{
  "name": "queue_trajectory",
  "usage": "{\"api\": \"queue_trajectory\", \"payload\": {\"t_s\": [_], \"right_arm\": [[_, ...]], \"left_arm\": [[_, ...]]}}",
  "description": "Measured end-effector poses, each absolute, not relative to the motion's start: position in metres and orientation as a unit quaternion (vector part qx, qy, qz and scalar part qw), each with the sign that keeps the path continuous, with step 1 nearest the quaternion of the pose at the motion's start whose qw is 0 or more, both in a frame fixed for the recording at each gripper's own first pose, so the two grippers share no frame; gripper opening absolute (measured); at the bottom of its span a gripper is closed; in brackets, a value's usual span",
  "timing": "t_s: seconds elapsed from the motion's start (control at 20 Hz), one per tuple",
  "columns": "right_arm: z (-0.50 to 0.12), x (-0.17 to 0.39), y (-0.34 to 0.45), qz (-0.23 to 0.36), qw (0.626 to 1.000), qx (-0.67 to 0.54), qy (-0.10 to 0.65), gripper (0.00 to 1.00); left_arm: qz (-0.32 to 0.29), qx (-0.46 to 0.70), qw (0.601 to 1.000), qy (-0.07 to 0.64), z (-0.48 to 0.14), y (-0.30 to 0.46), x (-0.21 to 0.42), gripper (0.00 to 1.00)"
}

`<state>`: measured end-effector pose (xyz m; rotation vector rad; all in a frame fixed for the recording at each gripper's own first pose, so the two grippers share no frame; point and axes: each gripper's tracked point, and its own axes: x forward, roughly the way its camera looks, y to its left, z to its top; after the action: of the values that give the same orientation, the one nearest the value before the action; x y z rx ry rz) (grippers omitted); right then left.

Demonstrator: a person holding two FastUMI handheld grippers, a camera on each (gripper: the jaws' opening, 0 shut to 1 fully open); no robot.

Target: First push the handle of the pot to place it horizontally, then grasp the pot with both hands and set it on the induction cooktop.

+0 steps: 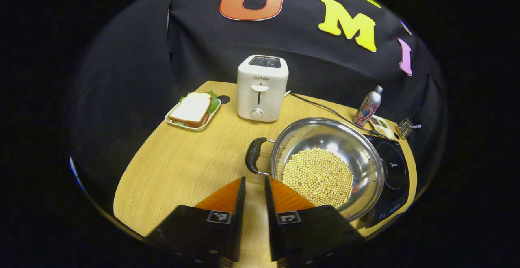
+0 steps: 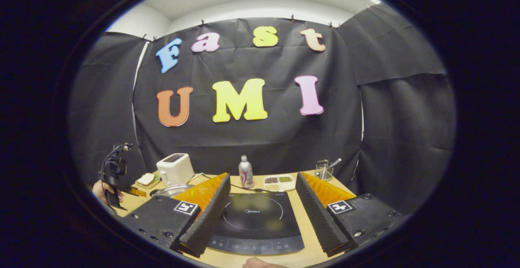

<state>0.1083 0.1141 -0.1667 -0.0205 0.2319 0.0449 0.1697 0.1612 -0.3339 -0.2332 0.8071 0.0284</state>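
Looks like the handle-pushing step is just starting: the left gripper [image 1: 255,191], fingers nearly together on nothing, is hovering near the black handle [image 1: 253,154] of the soybean-filled pot [image 1: 329,160] sitting left of the induction cooktop [image 2: 254,223], while the right gripper [image 2: 260,209] is hanging wide open, so next it probably needs nudging that handle sideways.

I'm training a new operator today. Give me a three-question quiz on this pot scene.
1. True or false: the pot sits centred on the induction cooktop.
2. What fills the pot?
A. rice
B. soybeans
C. water
3. Which tool has its fingers spread wide?

Key:
1. False: it only overlaps the cooktop's edge.
2. B
3. The right tool; the left tool shows a narrow gap.
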Motion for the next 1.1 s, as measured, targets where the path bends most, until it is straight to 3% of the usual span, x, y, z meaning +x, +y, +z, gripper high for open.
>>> {"api": "queue_trajectory", "payload": {"t_s": [0.05,0.1,0.2,0.25,0.3,0.7,1.1], "right_arm": [[-0.171,0.111,0.123,0.029,0.992,-0.004,0.121,1.00],[-0.178,0.114,0.129,0.032,0.991,0.002,0.131,0.97],[-0.197,0.123,0.135,0.029,0.988,0.001,0.152,1.00],[-0.207,0.128,0.136,0.023,0.986,-0.002,0.165,0.96],[-0.217,0.133,0.139,0.022,0.984,-0.004,0.176,1.00],[-0.309,0.172,0.188,0.051,0.963,-0.030,0.262,0.97],[-0.394,0.208,0.234,0.064,0.936,-0.046,0.344,0.97]], "left_arm": [[0.014,-0.108,0.916,0.386,-0.329,0.162,0.169,0.31],[0.017,-0.097,0.921,0.376,-0.323,0.165,0.168,0.64],[0.027,-0.070,0.931,0.358,-0.315,0.170,0.169,0.98],[0.026,-0.066,0.933,0.353,-0.312,0.169,0.170,0.98],[0.025,-0.065,0.936,0.345,-0.307,0.168,0.171,0.98],[0.020,-0.081,0.949,0.305,-0.314,0.169,0.201,0.97],[0.001,-0.074,0.938,0.338,-0.356,0.164,0.222,0.97]]}}
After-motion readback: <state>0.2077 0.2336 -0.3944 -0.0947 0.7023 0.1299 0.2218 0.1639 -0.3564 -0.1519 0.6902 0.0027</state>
